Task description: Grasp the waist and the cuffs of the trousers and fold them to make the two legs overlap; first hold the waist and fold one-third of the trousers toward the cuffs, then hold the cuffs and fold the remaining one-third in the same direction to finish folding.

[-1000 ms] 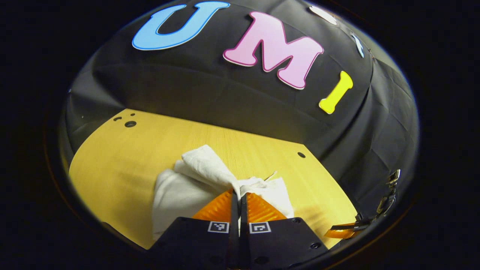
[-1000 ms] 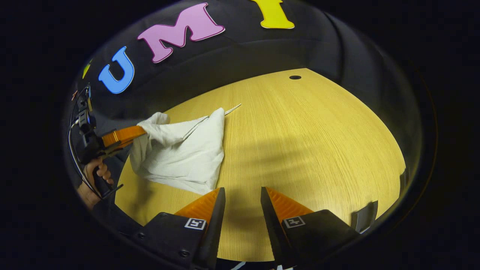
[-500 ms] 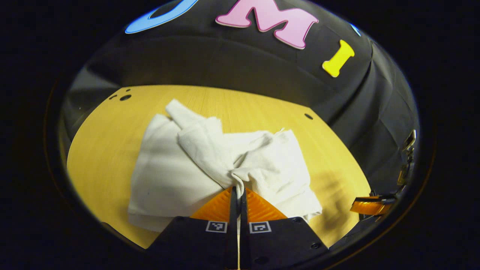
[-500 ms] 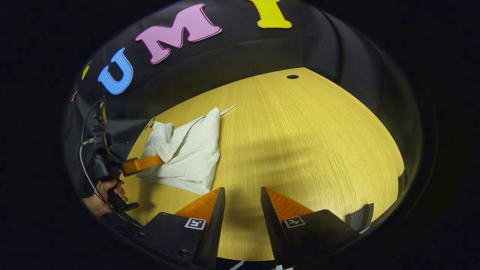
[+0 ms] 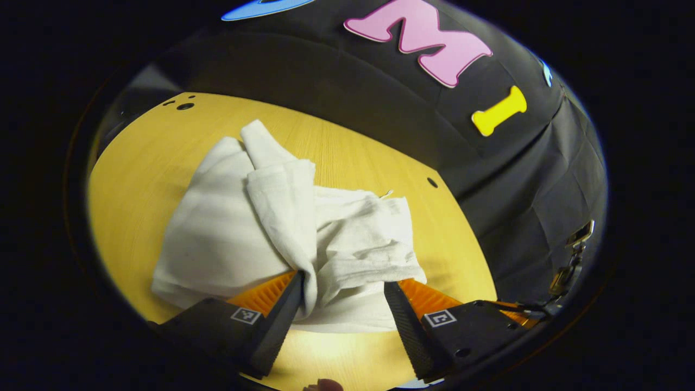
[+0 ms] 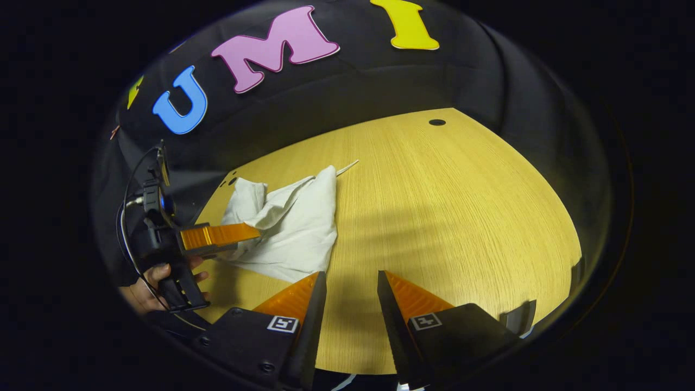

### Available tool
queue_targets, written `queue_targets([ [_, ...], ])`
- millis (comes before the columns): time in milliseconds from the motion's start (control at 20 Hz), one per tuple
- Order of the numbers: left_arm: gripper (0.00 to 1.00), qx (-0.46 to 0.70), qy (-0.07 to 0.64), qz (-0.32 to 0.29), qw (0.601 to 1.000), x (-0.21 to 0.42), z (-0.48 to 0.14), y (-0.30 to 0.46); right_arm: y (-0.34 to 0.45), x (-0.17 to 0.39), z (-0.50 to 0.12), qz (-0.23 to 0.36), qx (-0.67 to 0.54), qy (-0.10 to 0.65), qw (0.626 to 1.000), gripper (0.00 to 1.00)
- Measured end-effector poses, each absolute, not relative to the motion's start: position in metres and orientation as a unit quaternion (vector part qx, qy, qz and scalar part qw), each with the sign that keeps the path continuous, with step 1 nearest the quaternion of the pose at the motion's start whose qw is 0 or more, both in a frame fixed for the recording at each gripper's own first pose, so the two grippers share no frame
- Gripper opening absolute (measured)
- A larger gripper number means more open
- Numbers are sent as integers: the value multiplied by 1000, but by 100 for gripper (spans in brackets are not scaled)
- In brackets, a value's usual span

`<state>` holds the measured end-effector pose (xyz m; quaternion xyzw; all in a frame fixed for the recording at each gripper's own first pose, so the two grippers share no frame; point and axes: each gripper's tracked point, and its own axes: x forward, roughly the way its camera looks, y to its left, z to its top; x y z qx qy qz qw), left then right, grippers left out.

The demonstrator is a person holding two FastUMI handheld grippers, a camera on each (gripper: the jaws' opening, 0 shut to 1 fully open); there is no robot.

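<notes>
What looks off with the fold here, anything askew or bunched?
The trousers are not a flat stack: a twisted ridge of cloth runs up the middle, layers sit skewed, and a drawstring end sticks out past the far corner. Left gripper is open at the near edge.

Trousers (image 5: 282, 228) lie bunched on the table (image 5: 136, 163), toward its left-rear part in the right gripper view. Left gripper (image 5: 342, 290) sits at their near edge, cloth between its spread fingers. Right gripper (image 6: 350, 285) hangs over bare table, right of the trousers, well apart.
</notes>
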<state>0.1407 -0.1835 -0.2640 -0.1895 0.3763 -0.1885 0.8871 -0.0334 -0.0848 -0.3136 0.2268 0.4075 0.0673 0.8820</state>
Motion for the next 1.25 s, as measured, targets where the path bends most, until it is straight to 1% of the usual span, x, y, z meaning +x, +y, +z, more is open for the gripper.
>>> queue_targets([
  [50,94,-193,370,-185,890,137,-254,-179,-82,-35,-310,72,225,406,883,60],
  [100,93,-194,362,-182,893,133,-245,-175,-79,-36,-304,80,224,404,884,63],
  [150,93,-194,355,-179,897,128,-236,-171,-75,-36,-299,87,222,400,885,70],
  [200,94,-193,349,-178,900,120,-229,-167,-73,-36,-294,93,220,398,886,79],
  [250,94,-192,345,-174,902,113,-222,-163,-70,-36,-292,99,218,396,886,79],
  [300,94,-193,341,-170,904,106,-218,-158,-69,-35,-288,104,216,393,888,72],
  [350,94,-194,341,-166,905,99,-214,-154,-66,-37,-283,110,212,390,889,82],
  [400,93,-195,341,-160,905,92,-211,-150,-66,-35,-278,112,208,383,893,82],
  [550,93,-195,339,-156,907,75,-202,-141,-69,-29,-266,113,213,373,896,82],
  [700,94,-184,334,-153,912,62,-193,-138,-76,-24,-263,108,214,381,893,82],
  [950,93,-171,335,-150,914,42,-192,-138,-76,-17,-264,122,208,394,887,82],
  [1250,94,-164,337,-150,915,38,-192,-137,-69,-15,-260,127,210,385,890,83],
])
